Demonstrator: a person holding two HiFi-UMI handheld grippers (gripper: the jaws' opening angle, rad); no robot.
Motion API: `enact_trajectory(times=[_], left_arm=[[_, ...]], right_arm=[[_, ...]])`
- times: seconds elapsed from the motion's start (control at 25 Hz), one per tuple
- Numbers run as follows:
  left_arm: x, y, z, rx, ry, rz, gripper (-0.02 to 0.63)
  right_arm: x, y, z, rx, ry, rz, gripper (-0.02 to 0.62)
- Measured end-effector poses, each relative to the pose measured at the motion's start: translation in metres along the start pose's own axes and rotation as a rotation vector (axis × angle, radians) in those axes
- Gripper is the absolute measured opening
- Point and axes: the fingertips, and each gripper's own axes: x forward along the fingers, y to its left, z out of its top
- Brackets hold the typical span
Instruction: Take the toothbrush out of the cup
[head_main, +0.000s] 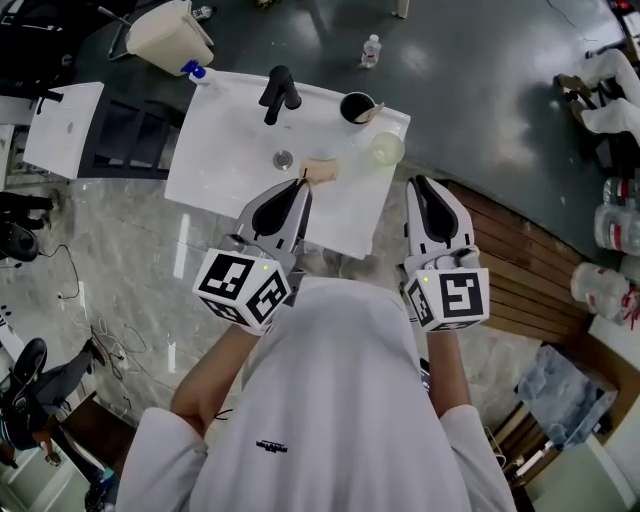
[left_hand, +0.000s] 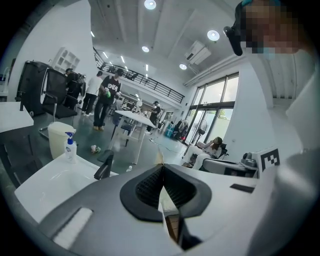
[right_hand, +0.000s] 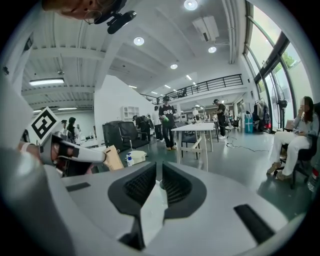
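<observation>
Downward view: white basin with black faucet; toothbrush in black cup at far right corner. Left gripper jaws pinch tan block; right gripper beside basin.

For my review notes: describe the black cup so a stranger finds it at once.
Find the white washbasin with the black faucet. At its far right corner stands the black cup. Its neighbour is a clear cup; this one is dark, with a tan stick leaning out.
</observation>
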Motion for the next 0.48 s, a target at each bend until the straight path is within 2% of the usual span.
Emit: enact_trajectory(times=[0.36,0.44,0.48], left_arm=[[0.008,0.017,-0.005,-0.029,0.011,0.039,0.005],[0.011,0.022,-0.006,-0.037,0.015,0.05,0.005],[0.013,0.025,-0.007,-0.041,0.017,0.056,0.005]], right_arm=[[0.044,0.001,-0.007,-0.011,0.027,0.064,0.018],[0.057,0.0,-0.013,-0.005,0.043,0.08,0.108],[0.063,-0.002,-0.015,-0.003,0.051,0.083,0.112]])
